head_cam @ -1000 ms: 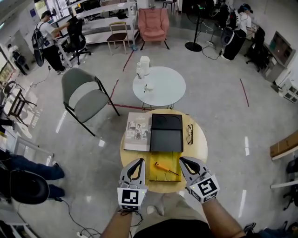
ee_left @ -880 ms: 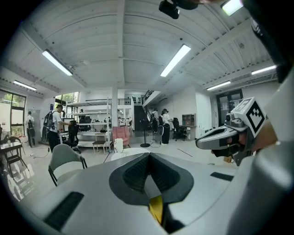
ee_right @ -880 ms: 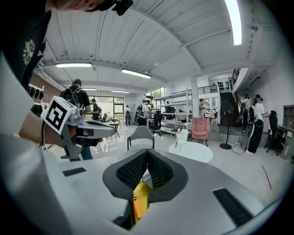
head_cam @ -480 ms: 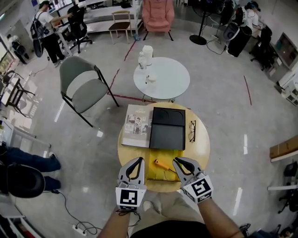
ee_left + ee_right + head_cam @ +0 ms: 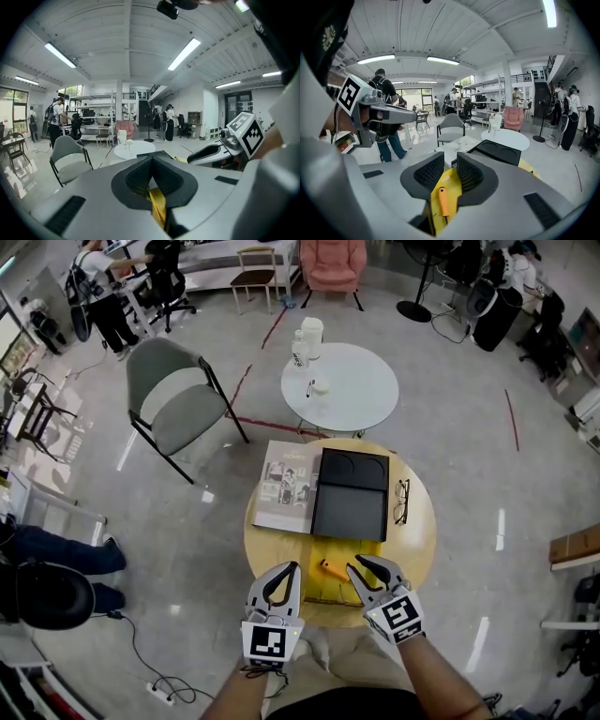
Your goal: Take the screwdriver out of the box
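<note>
An orange-handled screwdriver [image 5: 332,569] lies in the yellow tray of the open box [image 5: 315,587] on the round wooden table [image 5: 417,549]. The right gripper [image 5: 356,565] hovers low just right of the handle. Its jaws are opening, and nothing is pressed between the pads. In the right gripper view the screwdriver [image 5: 443,199] shows through the gap of the right gripper [image 5: 451,165], lying on the yellow lining below. My left gripper [image 5: 292,568] is at the tray's left edge, and in the left gripper view the left gripper [image 5: 151,165] is shut and holds nothing.
The box's black lid [image 5: 352,495] lies open behind the tray, with a magazine [image 5: 289,486] to its left and glasses [image 5: 401,501] to its right. Beyond stand a white round table [image 5: 339,390] and a grey folding chair [image 5: 173,404].
Both grippers have sunk toward the yellow tray. The right gripper has drawn left to the screwdriver's handle, and its jaws have parted from shut.
</note>
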Demonstrator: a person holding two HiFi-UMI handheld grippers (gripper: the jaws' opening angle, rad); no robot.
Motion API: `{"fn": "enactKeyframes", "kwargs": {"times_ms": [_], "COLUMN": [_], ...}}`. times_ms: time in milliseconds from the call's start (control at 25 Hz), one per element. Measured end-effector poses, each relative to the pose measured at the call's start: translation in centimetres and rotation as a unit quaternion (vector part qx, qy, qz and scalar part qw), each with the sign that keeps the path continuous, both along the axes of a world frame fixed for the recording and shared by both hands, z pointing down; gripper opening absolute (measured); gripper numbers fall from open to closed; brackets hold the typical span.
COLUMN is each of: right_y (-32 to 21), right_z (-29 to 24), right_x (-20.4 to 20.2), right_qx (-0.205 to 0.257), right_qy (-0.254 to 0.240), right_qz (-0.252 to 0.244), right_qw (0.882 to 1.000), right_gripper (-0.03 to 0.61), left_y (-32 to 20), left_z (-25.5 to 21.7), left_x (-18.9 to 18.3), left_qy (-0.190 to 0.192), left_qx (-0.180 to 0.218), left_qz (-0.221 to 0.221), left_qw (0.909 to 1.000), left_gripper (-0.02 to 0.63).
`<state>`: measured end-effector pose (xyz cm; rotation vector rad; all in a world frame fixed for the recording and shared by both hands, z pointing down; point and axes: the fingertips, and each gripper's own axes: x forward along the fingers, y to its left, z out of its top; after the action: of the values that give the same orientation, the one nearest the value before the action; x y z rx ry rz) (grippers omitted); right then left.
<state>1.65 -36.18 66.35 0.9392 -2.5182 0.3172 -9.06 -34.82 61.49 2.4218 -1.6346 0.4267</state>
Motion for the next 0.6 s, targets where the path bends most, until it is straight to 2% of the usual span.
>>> {"fn": "enactKeyframes", "kwargs": {"times_ms": [280, 600], "right_y": [-0.5, 0.1], "right_z": [2.9, 7.0], "right_x": [-1.0, -2.2], "right_qx": [-0.017, -0.066], "right_qy": [0.013, 0.011], "right_qz": [-0.022, -0.046], "right_qw": [1.000, 0.997], "right_gripper": [0.129, 0.164], "left_y": [0.6, 1.5], "left_z": [1.6, 3.0], "left_x": [0.6, 0.2], "left_qy": [0.004, 0.000], "left_qx": [-0.018, -0.033], "left_qz": [0.007, 0.003], "left_qw": [0.9998, 0.9994], "left_gripper": [0.012, 0.012]}}
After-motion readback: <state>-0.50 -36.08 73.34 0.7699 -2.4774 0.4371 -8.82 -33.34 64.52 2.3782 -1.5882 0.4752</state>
